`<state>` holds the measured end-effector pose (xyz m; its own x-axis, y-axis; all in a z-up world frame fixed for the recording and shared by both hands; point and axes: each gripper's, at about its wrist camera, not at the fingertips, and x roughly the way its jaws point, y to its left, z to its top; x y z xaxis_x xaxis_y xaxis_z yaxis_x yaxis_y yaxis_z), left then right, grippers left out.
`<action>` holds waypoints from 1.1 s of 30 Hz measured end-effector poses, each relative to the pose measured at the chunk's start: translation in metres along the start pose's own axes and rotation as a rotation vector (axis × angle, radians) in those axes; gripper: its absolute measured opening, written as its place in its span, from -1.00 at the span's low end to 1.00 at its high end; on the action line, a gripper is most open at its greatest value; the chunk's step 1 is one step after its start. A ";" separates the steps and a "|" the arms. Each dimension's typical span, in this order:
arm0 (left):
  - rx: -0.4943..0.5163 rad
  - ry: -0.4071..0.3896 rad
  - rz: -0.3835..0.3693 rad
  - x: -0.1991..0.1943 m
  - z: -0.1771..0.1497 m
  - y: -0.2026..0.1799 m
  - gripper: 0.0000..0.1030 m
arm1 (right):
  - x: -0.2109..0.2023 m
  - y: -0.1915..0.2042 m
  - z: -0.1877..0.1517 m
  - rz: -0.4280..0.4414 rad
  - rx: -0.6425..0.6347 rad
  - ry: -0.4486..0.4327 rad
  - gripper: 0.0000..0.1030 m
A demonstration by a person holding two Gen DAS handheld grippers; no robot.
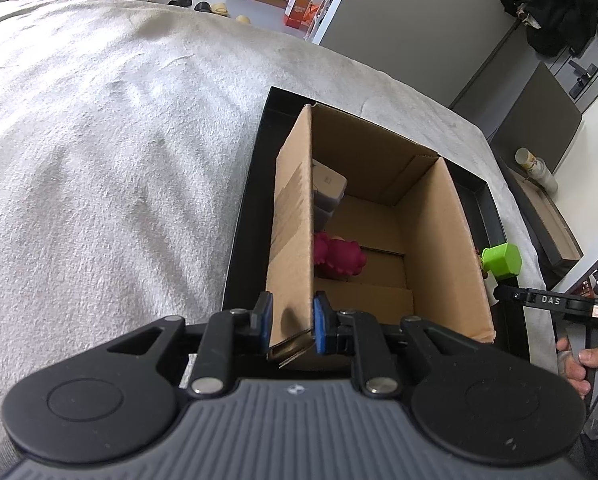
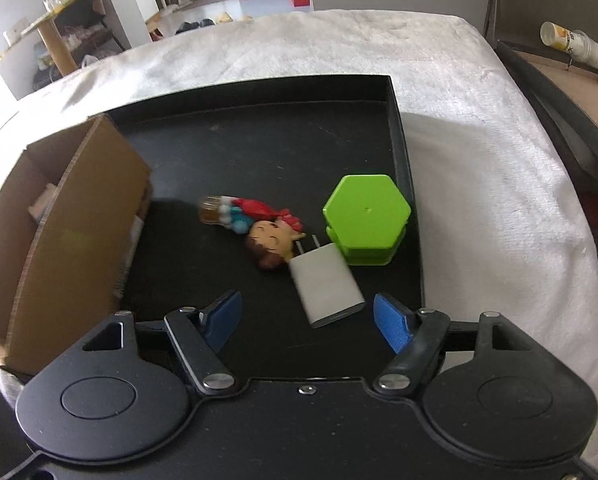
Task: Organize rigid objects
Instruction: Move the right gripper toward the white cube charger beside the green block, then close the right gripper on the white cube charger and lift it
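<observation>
My left gripper [image 1: 293,326] is shut on the near left wall of an open cardboard box [image 1: 431,248] that stands in a black tray [image 1: 245,216]. Inside the box lie a magenta knobbly toy [image 1: 339,258] and a grey block [image 1: 327,188]. In the right wrist view my right gripper [image 2: 309,318] hangs open just above the tray floor [image 2: 259,148]. A white plug charger [image 2: 325,288] lies between and just ahead of its fingertips, untouched. Beyond it are a cartoon figurine [image 2: 267,236] on its side and a green hexagonal container [image 2: 365,218]. The box [image 2: 51,240] is at the left.
The tray rests on a grey-white cloth [image 1: 99,140] covering the table. A hand [image 1: 579,364] holding the other gripper shows at the right edge of the left wrist view. Paper cups [image 2: 571,46] lie on a side surface beyond the table's right edge.
</observation>
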<state>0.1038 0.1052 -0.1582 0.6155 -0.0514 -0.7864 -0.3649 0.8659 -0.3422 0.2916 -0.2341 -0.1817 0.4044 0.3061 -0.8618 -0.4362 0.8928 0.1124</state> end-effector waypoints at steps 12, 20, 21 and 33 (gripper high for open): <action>0.006 -0.003 0.001 0.002 0.000 0.001 -0.65 | 0.024 0.011 -0.002 -0.060 -0.086 0.086 -0.28; 0.002 -0.008 -0.007 -0.001 -0.001 0.002 -0.65 | 0.000 0.013 -0.020 -0.038 -0.054 0.082 -0.29; 0.001 -0.009 -0.007 -0.001 -0.001 0.001 -0.65 | -0.004 0.014 -0.020 -0.038 -0.051 0.076 -0.29; 0.009 -0.018 -0.001 -0.007 -0.003 -0.003 -0.65 | -0.040 0.018 -0.016 -0.029 -0.036 0.010 -0.29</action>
<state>0.0988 0.1017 -0.1531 0.6285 -0.0435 -0.7766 -0.3582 0.8701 -0.3386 0.2547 -0.2360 -0.1529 0.4096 0.2770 -0.8692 -0.4531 0.8887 0.0696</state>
